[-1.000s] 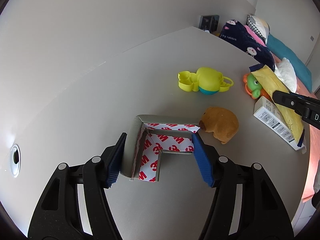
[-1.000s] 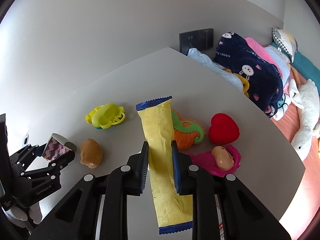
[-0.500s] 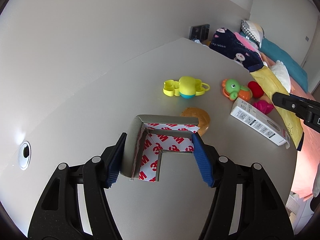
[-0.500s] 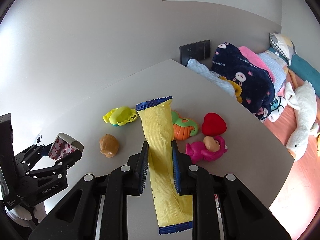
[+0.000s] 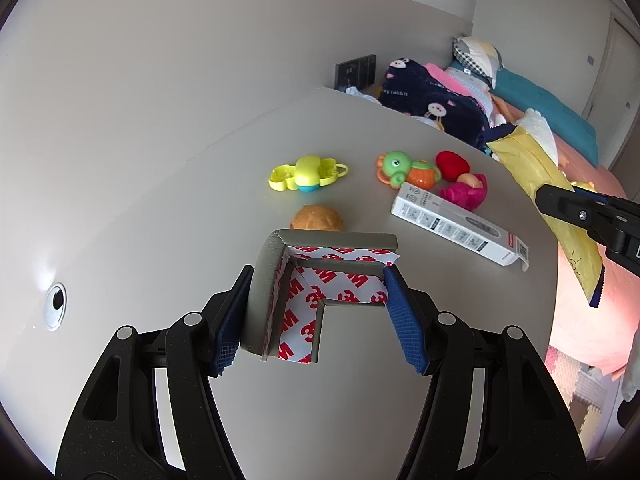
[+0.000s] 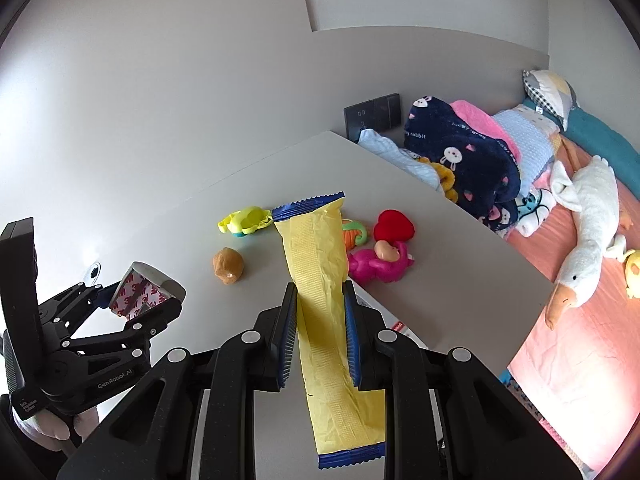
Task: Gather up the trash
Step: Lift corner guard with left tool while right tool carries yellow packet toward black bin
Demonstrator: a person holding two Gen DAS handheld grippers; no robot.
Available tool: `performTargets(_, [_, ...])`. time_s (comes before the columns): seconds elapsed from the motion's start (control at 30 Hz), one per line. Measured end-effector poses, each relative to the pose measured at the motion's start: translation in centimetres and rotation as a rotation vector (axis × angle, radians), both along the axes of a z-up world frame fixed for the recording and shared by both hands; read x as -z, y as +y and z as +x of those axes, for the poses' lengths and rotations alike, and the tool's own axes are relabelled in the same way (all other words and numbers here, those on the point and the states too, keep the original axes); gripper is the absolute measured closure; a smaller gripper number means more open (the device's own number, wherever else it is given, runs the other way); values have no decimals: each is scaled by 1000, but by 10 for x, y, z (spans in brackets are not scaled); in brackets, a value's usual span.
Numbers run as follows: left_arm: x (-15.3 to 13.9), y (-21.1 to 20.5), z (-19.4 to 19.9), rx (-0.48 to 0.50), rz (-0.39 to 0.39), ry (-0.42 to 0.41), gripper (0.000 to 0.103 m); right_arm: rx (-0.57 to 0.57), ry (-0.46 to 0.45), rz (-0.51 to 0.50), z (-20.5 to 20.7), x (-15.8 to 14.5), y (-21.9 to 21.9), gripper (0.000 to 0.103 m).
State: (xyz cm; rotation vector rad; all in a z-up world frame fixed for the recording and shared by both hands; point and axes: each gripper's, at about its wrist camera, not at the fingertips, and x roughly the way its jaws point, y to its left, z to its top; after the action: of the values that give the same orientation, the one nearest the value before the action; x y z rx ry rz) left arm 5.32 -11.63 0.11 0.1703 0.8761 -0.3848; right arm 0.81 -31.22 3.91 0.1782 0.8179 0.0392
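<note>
My left gripper (image 5: 320,308) is shut on a grey foam corner guard (image 5: 276,284) lined with white tape printed in red, held above the white table (image 5: 180,208). The same guard (image 6: 146,290) shows in the right wrist view at the lower left, with the left gripper (image 6: 132,300) around it. My right gripper (image 6: 320,336) is shut on a long yellow wrapper (image 6: 320,272) with blue ends, also held in the air. That wrapper (image 5: 536,176) hangs at the right edge of the left wrist view. A white carton (image 5: 456,228) lies flat on the table near its right edge.
Toys lie on the table: a yellow rattle (image 5: 306,172), a brown plush (image 5: 316,218), a green and orange turtle (image 5: 404,168), a red heart (image 5: 452,164) and a pink doll (image 5: 464,192). A bed with blankets (image 6: 460,160) and a white goose plush (image 6: 584,232) runs along the right.
Both grippers have risen and drawn back from the table with their loads still held. The toys and the white carton now look smaller and farther away.
</note>
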Motion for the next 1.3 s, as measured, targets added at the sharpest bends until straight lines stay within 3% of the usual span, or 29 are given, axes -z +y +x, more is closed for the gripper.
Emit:
performTargets(0.63, [-12,-74,-68,145,7,-13,41,93,-21,-8,-86,-7,-57,80])
performTargets(1.3, [-14,-181,-136,377,2,-21,40,300,-30,-22,-171,-5,-145,80])
